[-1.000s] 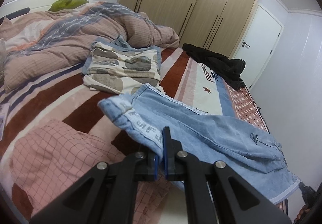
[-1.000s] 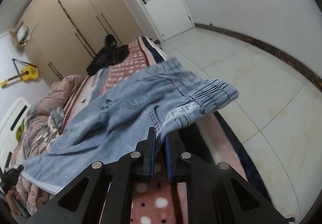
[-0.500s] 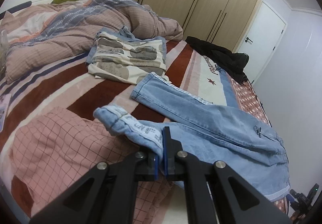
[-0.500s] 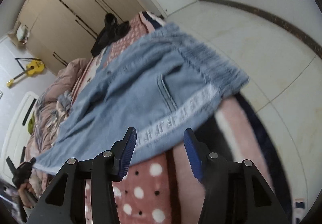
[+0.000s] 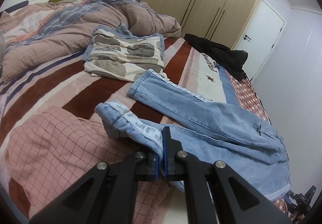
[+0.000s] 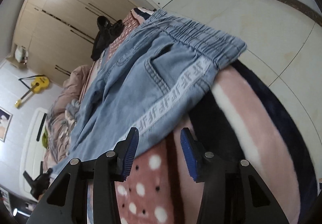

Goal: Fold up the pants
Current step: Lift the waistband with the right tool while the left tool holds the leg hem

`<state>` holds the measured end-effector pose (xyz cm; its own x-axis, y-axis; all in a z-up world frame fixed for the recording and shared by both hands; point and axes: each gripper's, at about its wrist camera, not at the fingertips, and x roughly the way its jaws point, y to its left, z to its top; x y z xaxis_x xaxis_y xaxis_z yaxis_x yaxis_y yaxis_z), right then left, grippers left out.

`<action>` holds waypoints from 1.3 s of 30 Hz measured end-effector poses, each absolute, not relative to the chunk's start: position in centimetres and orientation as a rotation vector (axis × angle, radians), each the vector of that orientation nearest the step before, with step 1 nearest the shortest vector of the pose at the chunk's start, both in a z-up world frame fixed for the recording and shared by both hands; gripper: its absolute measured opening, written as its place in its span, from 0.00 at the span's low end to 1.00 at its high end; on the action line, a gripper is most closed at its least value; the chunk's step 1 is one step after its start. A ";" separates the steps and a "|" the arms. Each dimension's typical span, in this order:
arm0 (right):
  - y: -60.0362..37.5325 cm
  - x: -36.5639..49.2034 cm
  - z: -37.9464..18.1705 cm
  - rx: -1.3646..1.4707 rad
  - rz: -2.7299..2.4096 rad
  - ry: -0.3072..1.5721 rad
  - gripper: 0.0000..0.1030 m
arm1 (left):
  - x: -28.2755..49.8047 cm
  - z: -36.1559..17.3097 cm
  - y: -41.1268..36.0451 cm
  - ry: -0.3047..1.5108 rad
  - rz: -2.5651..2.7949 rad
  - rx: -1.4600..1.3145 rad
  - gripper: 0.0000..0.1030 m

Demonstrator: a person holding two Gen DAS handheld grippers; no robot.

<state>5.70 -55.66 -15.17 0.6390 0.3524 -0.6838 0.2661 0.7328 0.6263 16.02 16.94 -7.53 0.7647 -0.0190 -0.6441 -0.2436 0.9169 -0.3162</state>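
2 grippers work the pants (image 5: 211, 115), which lie along the bed (image 5: 60, 83) with the waistband at its foot. The left gripper (image 5: 161, 143) has its jaws pinched narrow on a leg cuff, the cloth bunched just ahead of them. The right gripper (image 6: 159, 147) stands with jaws wide and nothing between them, the hip and its white side stripe just ahead. Judged from this, the lengthwise fold is in hand: next, the held leg should be drawn over the other, while the right gripper takes a fresh grip.
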 end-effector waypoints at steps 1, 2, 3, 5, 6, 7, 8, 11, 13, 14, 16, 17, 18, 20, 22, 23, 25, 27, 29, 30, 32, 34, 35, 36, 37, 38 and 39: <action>-55.4 5.9 -15.2 0.768 0.055 0.900 0.43 | 16.1 -7.5 16.8 0.695 0.125 -0.397 0.02; -55.3 6.3 -15.3 0.774 0.063 0.899 0.48 | 16.2 -7.5 16.8 0.696 0.123 -0.398 0.02; -55.1 6.7 -15.4 0.785 0.072 0.890 0.50 | 16.2 -7.5 16.7 0.696 0.122 -0.400 0.02; -54.9 7.9 -15.6 0.792 0.078 0.872 0.50 | 16.2 -7.5 16.8 0.694 0.123 -0.401 0.02; -54.8 8.4 -15.7 0.794 0.074 0.870 0.49 | 16.3 -7.6 16.8 0.694 0.124 -0.400 0.02; -54.8 9.2 -15.9 0.801 0.066 0.857 0.48 | 16.2 -7.6 16.8 0.693 0.124 -0.399 0.02; -54.8 9.7 -15.9 0.805 0.059 0.846 0.44 | 16.2 -7.6 16.9 0.694 0.126 -0.399 0.02; -55.4 10.8 -16.1 0.839 0.003 0.816 0.33 | 16.3 -7.5 17.3 0.691 0.124 -0.407 0.02; -55.6 11.0 -15.9 0.838 -0.035 0.809 0.22 | 16.2 -7.3 17.4 0.682 0.122 -0.412 0.02; -55.5 11.0 -15.5 0.821 -0.054 0.805 0.14 | 16.1 -7.2 17.4 0.679 0.119 -0.409 0.02; -55.2 10.4 -14.6 0.791 -0.075 0.787 0.08 | 15.9 -6.8 17.4 0.670 0.110 -0.401 0.02; -55.2 9.9 -14.2 0.786 -0.078 0.774 0.06 | 15.7 -6.5 17.4 0.665 0.107 -0.395 0.02; -55.0 9.5 -13.6 0.775 -0.079 0.760 0.05 | 15.5 -6.3 17.3 0.659 0.104 -0.391 0.02; -54.7 8.6 -12.1 0.731 -0.072 0.734 0.04 | 15.1 -5.8 17.5 0.652 0.100 -0.386 0.02; -54.2 7.9 -10.3 0.677 -0.046 0.722 0.04 | 14.8 -5.4 17.7 0.643 0.104 -0.383 0.02; -54.0 7.6 -9.8 0.661 -0.034 0.723 0.04 | 14.6 -5.2 17.8 0.638 0.105 -0.384 0.02; -53.7 7.0 -8.7 0.627 -0.016 0.728 0.04 | 14.2 -4.7 18.1 0.630 0.114 -0.383 0.02; -53.5 6.6 -8.1 0.617 -0.007 0.732 0.04 | 14.0 -4.4 18.4 0.628 0.111 -0.387 0.02; -53.5 6.3 -7.7 0.617 0.005 0.735 0.04 | 13.9 -4.2 18.4 0.636 0.110 -0.377 0.02; -53.4 6.2 -7.6 0.610 0.012 0.742 0.04 | 13.9 -4.2 18.4 0.639 0.109 -0.368 0.02; -53.0 6.3 -7.1 0.582 0.027 0.768 0.04 | 14.5 -3.9 18.4 0.659 0.094 -0.350 0.02; -52.6 7.0 -6.4 0.543 0.039 0.799 0.04 | 15.5 -3.6 18.3 0.683 0.090 -0.334 0.02; -52.4 7.9 -5.8 0.516 0.046 0.823 0.04 | 16.4 -3.5 18.4 0.697 0.091 -0.326 0.02; -52.3 8.5 -5.4 0.504 0.058 0.836 0.04 | 17.5 -3.3 18.5 0.711 0.092 -0.321 0.02; -52.3 9.7 -4.8 0.486 0.077 0.856 0.04 | 18.4 -3.1 18.5 0.725 0.094 -0.310 0.02; -52.4 10.4 -4.2 0.472 0.087 0.868 0.04 | 19.8 -2.8 18.7 0.741 0.096 -0.302 0.02; -52.4 11.6 -3.5 0.452 0.096 0.883 0.04 | 20.8 -2.6 18.7 0.750 0.101 -0.293 0.02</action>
